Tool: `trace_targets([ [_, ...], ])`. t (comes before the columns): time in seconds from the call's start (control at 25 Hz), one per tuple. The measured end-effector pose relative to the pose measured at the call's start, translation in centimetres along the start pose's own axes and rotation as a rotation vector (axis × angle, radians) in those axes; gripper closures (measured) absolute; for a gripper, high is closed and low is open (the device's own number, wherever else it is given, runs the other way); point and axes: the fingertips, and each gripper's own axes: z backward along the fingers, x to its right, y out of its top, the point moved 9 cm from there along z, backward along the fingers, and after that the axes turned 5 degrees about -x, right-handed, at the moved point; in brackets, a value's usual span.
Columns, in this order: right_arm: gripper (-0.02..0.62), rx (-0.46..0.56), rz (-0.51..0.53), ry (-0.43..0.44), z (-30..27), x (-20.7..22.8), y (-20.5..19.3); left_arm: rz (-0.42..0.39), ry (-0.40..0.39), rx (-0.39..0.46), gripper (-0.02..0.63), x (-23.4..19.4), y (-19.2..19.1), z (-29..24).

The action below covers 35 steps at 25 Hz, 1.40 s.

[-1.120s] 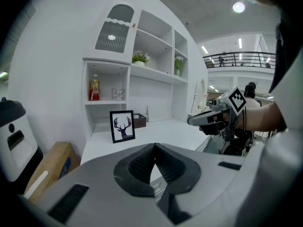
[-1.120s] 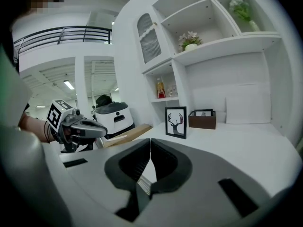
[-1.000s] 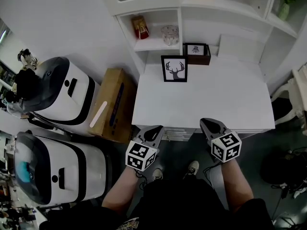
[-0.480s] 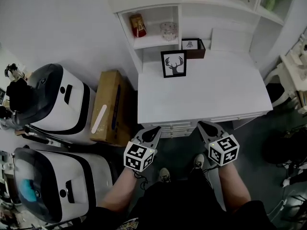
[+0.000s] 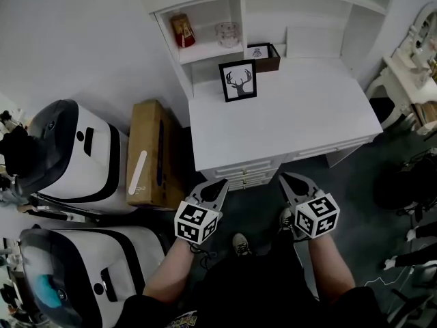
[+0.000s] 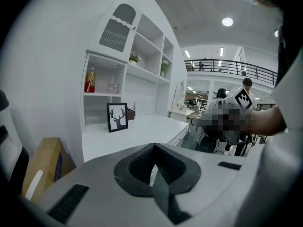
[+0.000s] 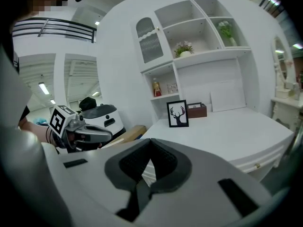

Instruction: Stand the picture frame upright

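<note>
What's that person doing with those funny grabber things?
A person stands in front of a white desk with a tool in each hand. The left tool and the right tool are both shut and empty, held short of the desk. The deer picture frame stands upright at the desk's back, and nothing touches it.

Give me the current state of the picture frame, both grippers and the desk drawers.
picture frame: standing upright on the desk, untouched.
left gripper: shut, empty, short of the desk.
right gripper: shut, empty, short of the desk.
desk drawers: closed.
</note>
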Motion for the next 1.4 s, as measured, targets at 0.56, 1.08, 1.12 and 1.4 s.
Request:
trace_targets([
  [0.56,0.592,-0.024,-0.014,-0.019,-0.4,-2.2,-1.1,0.015,-0.025,0.0,0.6,-0.9,-1.2,1.0],
  [1.08,0.592,-0.03,0.002,-0.003,-1.0,-1.9,-0.3,0.034,-0.013,0.012,0.6,-1.3,-1.0,0.8],
  [1.12,0.592,-0.03,0.001,-0.004,-0.9,-1.9,-0.4,0.033,-0.014,0.012,0.6,-1.2,-1.0,0.7],
  [1.4,0.592,-0.026,-0.009,-0.013,-0.3,-2.1,-0.9,0.022,-0.02,0.007,0.6,-0.8,-1.2,1.1],
])
